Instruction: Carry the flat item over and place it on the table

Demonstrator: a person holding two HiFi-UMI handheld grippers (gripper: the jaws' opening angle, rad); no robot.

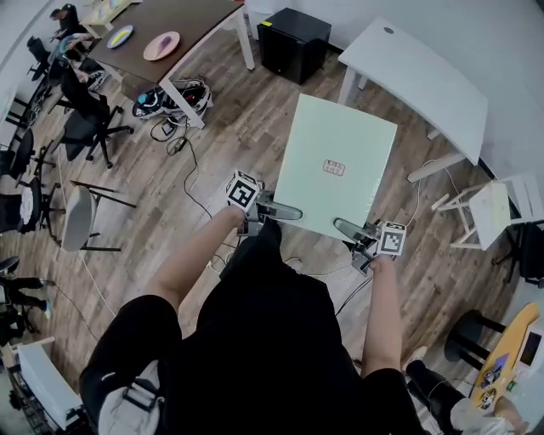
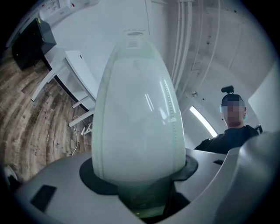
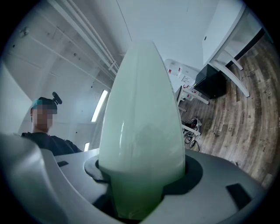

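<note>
Over the wooden floor (image 1: 238,119) in the head view, one pale green board (image 1: 338,166) hung in the air, well apart from the white desk (image 1: 425,72) beyond it. It hid the floor beneath it and the lower jaw of each pair of tongs, and the label on it was too small to read. Two tongs gripped its near edge, the left tongs (image 1: 279,211) near one corner and the right tongs (image 1: 350,228) near the other. A second, brown desk (image 1: 183,25) carried two plates, one pink (image 1: 161,45) and one blue (image 1: 120,36).

Seen from the left gripper view, the board (image 2: 138,109) blocked the middle of the room. The left tongs (image 2: 142,197) were clamped on its edge, with the dark pads against it.

Seen from the right gripper view, the board (image 3: 142,118) again covered the centre. The right tongs (image 3: 140,199) were likewise clamped on it.
</note>
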